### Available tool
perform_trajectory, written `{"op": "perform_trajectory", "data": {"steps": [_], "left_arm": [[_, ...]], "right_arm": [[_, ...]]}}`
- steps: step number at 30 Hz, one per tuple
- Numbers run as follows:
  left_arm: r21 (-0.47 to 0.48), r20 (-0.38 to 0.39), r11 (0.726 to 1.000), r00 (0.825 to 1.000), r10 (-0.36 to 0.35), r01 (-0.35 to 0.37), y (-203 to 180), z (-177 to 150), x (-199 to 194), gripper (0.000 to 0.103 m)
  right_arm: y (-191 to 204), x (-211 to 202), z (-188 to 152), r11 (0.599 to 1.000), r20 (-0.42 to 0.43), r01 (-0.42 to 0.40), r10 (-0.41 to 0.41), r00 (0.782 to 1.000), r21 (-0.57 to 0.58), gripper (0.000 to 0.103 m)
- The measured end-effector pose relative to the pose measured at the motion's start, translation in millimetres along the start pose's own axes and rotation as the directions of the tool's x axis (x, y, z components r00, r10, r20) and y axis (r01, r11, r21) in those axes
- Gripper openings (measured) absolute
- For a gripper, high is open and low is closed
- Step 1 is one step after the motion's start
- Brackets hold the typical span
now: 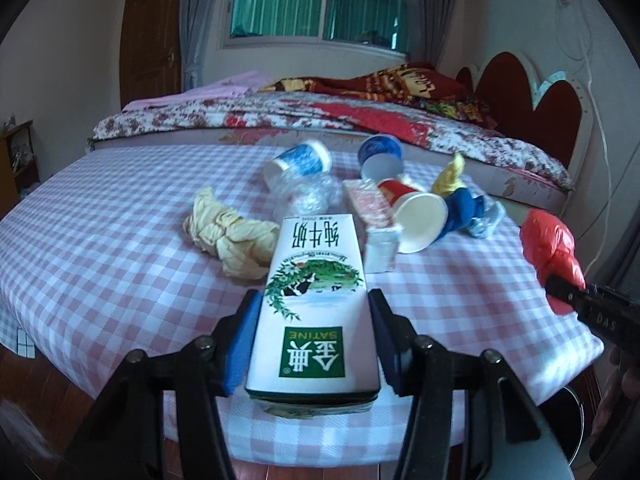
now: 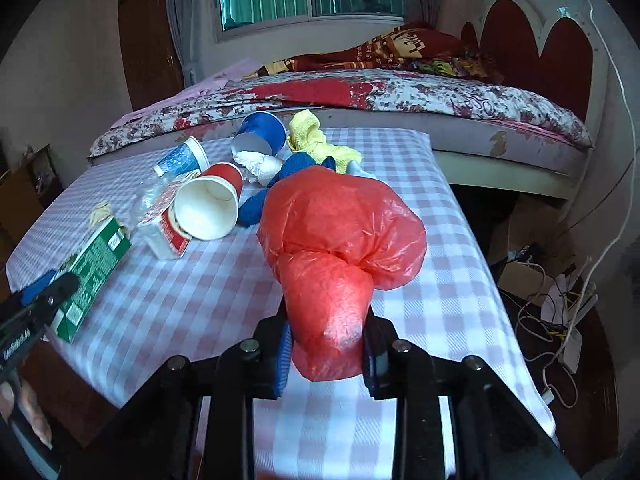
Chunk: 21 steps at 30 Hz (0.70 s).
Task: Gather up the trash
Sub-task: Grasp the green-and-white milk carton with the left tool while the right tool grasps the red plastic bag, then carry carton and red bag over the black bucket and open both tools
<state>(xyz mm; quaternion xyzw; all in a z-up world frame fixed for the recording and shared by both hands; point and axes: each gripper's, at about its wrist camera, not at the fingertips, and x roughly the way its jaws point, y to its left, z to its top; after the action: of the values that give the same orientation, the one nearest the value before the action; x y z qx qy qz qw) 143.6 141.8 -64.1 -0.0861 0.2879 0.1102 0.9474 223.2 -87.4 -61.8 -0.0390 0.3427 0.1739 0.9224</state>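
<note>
Now gripping on both sides. Left tongs (image 1: 314, 336) clamped on a white milk carton (image 1: 316, 296), blue pads pressed flat against its two long sides, carton pointing away along the fingers above the near edge of the bench (image 1: 100, 248). Right tongs (image 2: 326, 354) pinched on the lower lobe of a red plastic bag (image 2: 340, 240), jaws narrow, bag bulging out above the pads and over the checked cloth.

Elsewhere on the bench, toward its far end, a loose cluster of trash: a crumpled cream bag (image 1: 230, 236) just left of the carton's far end; a blue-patterned paper cup (image 1: 298, 162) on its side with crinkled clear plastic (image 1: 304, 196) in front of it; a plain blue cup (image 1: 380, 156) tipped mouth-forward; a red paper cup (image 1: 416, 212) lying with its white mouth toward the camera; a small tissue pack (image 1: 374, 220) touching that cup on its left; a blue cloth (image 1: 460, 208) and a yellow rag (image 1: 450, 178) just beyond on the right.

Behind the bench, a bed (image 1: 320, 120) with a floral quilt and a heart-shaped red headboard (image 1: 532, 108).
</note>
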Motion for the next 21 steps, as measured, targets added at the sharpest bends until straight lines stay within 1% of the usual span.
{"op": "perform_trajectory", "data": {"steps": [5, 11, 17, 21], "left_arm": [[0.044, 0.028, 0.998, 0.999, -0.043, 0.042, -17.9, -1.8, -19.6, 0.054], [0.109, 0.049, 0.988, 0.992, -0.117, 0.111, -51.5, -9.8, -40.4, 0.054], [0.172, 0.049, 0.966, 0.978, -0.203, 0.192, -91.4, -20.4, -58.3, 0.054], [0.215, 0.034, 0.941, 0.961, -0.274, 0.261, -121.6, -28.5, -69.7, 0.054]], "right_arm": [[-14.5, -28.4, -16.3, 1.000, 0.019, 0.025, -0.025, 0.999, 0.013, 0.030], [-40.2, -66.5, -33.6, 0.996, 0.049, 0.059, -0.062, 0.997, 0.060, 0.030], [-69.2, -105.6, -53.7, 0.990, 0.074, 0.095, -0.103, 0.992, 0.107, 0.030], [-94.1, -125.1, -71.6, 0.980, 0.065, 0.137, -0.147, 0.987, 0.144, 0.030]]}}
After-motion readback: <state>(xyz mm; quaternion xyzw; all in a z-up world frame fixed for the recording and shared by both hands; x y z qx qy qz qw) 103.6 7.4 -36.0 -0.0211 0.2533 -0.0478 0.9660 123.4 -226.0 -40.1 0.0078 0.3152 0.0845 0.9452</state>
